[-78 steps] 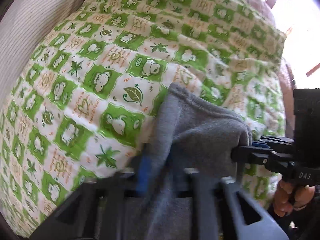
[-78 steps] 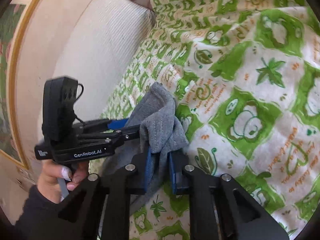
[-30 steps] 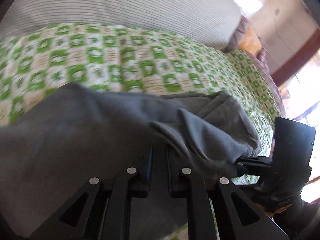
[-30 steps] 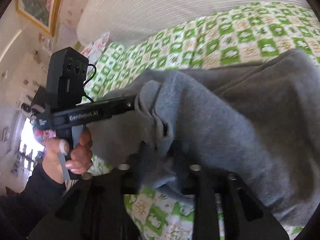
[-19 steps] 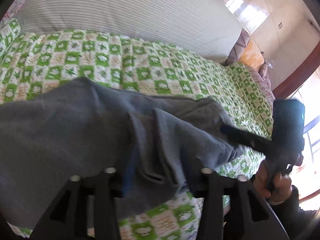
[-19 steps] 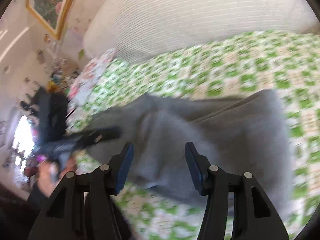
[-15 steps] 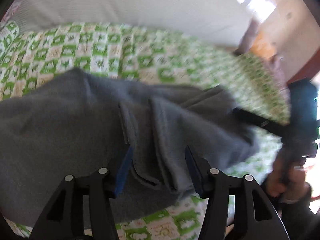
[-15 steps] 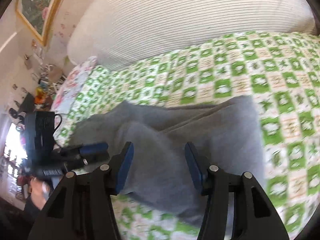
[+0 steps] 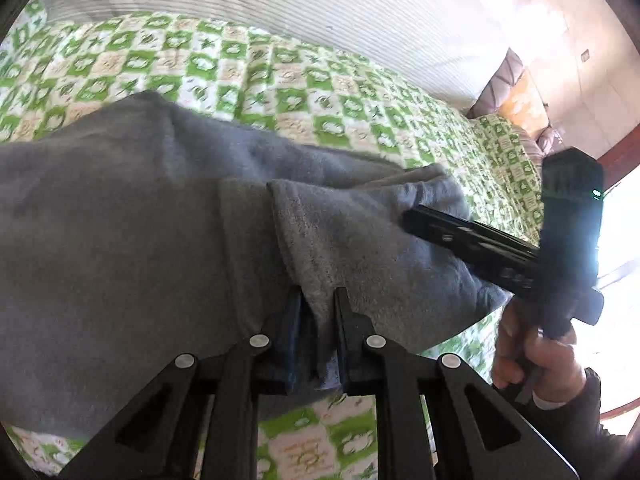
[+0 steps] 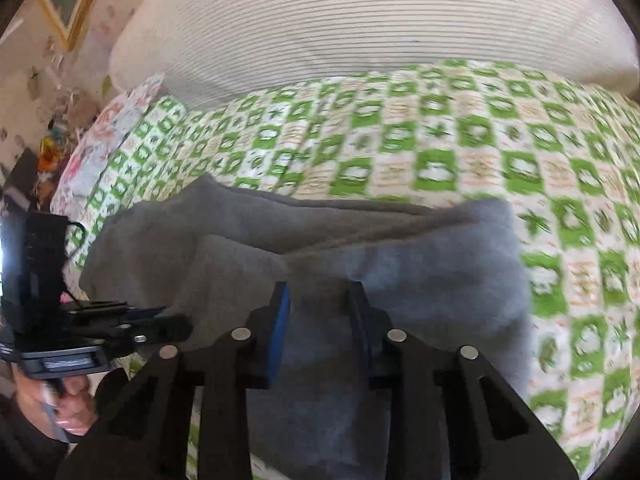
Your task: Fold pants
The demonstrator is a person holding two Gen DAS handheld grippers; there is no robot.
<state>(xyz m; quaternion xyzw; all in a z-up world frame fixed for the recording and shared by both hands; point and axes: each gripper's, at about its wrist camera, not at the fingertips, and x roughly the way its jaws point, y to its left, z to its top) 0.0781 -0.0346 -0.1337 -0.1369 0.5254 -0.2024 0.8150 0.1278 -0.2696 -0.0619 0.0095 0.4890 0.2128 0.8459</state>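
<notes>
Grey fleece pants, spread on the green-checked quilt, are pinched between the narrowed left gripper jaws; the right gripper, parted, hovers above them. A picture frame is shown only in the right view.

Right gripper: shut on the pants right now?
No. The right gripper has its fingers spread apart above the grey pants, with nothing pinched between them.

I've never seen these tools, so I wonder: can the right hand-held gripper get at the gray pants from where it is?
Probably yes: the right hand-held gripper is open right over the gray pants, and nothing visible lies between them.
</notes>
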